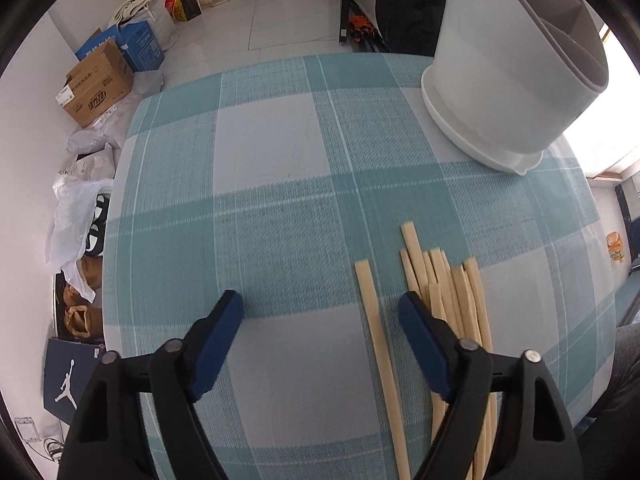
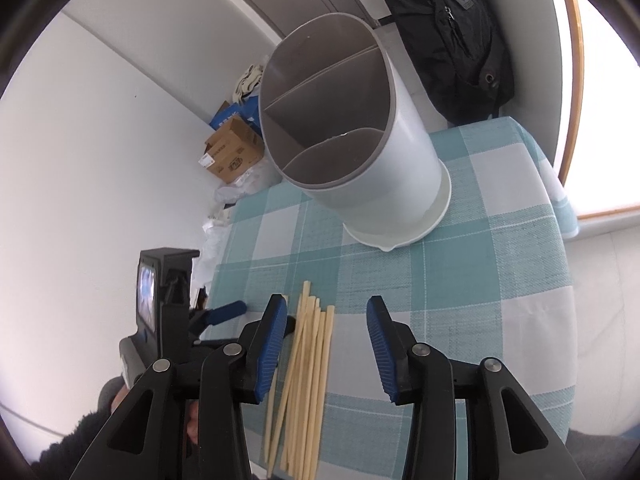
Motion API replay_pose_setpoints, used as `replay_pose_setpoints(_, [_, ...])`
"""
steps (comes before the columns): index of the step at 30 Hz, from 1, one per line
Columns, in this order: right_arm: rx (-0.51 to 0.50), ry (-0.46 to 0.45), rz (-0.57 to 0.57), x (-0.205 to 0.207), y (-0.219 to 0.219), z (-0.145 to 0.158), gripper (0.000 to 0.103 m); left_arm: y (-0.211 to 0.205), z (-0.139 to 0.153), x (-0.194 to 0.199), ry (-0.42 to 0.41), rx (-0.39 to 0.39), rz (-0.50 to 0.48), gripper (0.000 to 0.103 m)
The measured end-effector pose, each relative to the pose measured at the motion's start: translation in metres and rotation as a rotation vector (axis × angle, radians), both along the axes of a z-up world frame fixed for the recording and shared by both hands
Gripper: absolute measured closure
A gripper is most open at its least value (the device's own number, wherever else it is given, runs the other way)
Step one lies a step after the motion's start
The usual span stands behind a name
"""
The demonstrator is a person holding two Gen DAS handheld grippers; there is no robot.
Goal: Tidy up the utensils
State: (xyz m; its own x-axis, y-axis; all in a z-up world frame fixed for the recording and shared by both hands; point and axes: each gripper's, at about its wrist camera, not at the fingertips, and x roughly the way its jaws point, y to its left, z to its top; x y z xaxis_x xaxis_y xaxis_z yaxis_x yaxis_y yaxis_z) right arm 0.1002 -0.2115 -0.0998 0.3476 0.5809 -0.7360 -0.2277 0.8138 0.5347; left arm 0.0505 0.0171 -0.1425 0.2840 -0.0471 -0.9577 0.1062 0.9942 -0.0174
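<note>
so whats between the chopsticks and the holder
Nothing: only bare checked tablecloth lies between the chopsticks and the utensil holder, clearest in the right wrist view.

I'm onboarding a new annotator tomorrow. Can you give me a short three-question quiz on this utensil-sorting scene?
1. True or false: the utensil holder already contains chopsticks.
2. How many compartments does the holder show? A) two B) three C) five
3. Fill in: in the left wrist view, a single chopstick lies between the left gripper fingers, apart from the ____ of chopsticks beside it.

Key
1. False: every compartment visible in the right wrist view is empty.
2. B
3. pile. The right gripper hangs open over that pile, gripping nothing.
</note>
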Motion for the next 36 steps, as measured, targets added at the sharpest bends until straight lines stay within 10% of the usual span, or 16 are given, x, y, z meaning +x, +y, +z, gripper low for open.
replay_pose_setpoints(8, [-0.026, 0.020, 0.023, -0.002, 0.008, -0.006, 0.061, -0.018, 0.005, 0.000, -0.024, -0.031, -0.114, 0.097])
replay_pose_setpoints(21, [-0.134, 0.094, 0.116, 0.007, 0.053, -0.044, 0.059, 0.037, 0.027, -0.009, -0.153, -0.282, 0.050, 0.101])
replay_pose_setpoints(36, [-0.156, 0.262, 0.201, 0.024, 0.106, -0.069, 0.079, 0.068, 0.051, -0.004, -0.263, -0.426, 0.082, 0.101])
